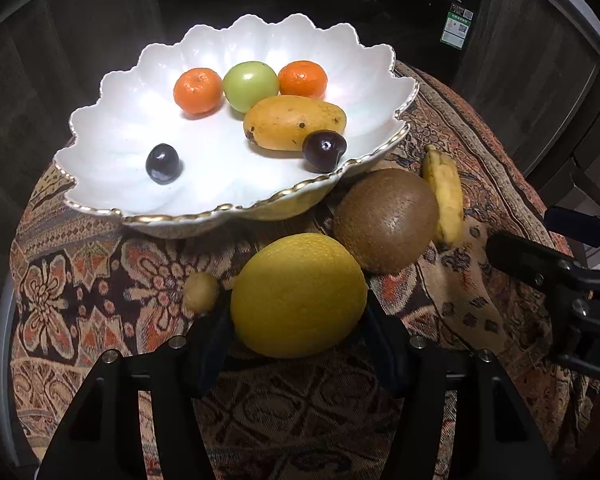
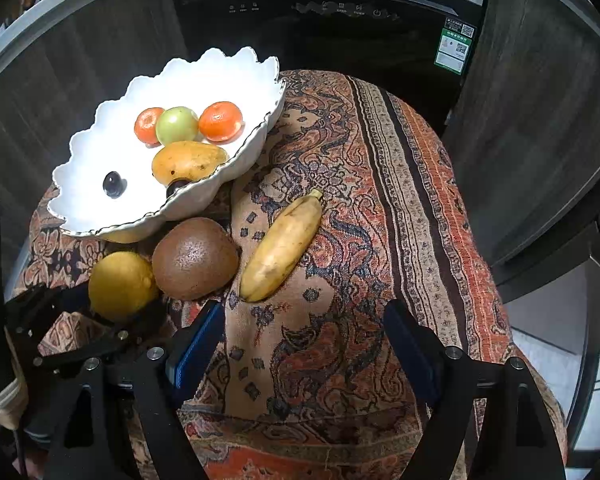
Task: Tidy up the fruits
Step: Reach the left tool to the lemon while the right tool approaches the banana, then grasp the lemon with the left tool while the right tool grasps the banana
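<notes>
While the lemon lies on the patterned cloth just before the scalloped white bowl, it is bracketed at its widest part by the left gripper, whose pads appear pressed to its flanks. A firm, fairly heavy, smooth-skinned fruit is judged, best held across the middle so it cannot roll out. The right gripper is held spread and empty over the cloth, near the banana and kiwi.
</notes>
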`<act>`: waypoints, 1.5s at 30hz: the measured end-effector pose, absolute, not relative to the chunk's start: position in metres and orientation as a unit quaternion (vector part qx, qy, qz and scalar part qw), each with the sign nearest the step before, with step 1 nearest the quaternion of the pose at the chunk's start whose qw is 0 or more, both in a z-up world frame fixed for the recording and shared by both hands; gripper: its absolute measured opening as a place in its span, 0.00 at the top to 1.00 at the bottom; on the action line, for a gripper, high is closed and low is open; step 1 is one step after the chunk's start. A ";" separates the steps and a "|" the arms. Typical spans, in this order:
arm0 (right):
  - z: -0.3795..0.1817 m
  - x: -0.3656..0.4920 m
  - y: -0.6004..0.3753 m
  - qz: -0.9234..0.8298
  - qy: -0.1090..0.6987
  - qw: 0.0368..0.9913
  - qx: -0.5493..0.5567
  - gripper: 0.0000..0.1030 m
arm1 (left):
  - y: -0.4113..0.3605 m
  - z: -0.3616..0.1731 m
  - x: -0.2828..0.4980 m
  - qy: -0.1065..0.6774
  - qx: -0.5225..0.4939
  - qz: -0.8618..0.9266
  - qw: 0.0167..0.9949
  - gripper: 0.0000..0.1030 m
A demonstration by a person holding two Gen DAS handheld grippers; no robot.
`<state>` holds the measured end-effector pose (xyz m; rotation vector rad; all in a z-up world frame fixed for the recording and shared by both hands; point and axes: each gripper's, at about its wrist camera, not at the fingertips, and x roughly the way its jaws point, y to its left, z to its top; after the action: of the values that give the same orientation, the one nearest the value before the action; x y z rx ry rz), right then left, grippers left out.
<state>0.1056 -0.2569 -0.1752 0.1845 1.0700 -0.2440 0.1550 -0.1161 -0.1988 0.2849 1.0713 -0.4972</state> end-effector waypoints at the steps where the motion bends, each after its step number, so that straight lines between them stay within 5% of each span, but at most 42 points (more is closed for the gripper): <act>1: -0.175 0.105 -0.257 -0.116 0.507 0.849 0.088 0.20 | -0.115 -0.197 0.154 0.503 0.132 -0.232 0.822 0.42; 20: -0.172 0.124 -0.269 -0.125 0.496 0.850 0.122 0.22 | -0.098 -0.169 0.141 0.497 0.081 -0.163 0.848 0.42; 34: -0.206 0.173 -0.260 -0.185 0.514 0.823 0.157 0.56 | -0.077 -0.175 0.155 0.508 0.050 -0.121 0.852 0.42; 45: -0.215 0.181 -0.262 -0.179 0.515 0.822 0.164 0.66 | -0.076 -0.179 0.159 0.511 0.044 -0.117 0.850 0.42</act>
<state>0.1810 -0.2616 -0.2154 0.3491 1.0947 -0.3813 0.1587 -0.0759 -0.1786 0.0932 1.0766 -0.2456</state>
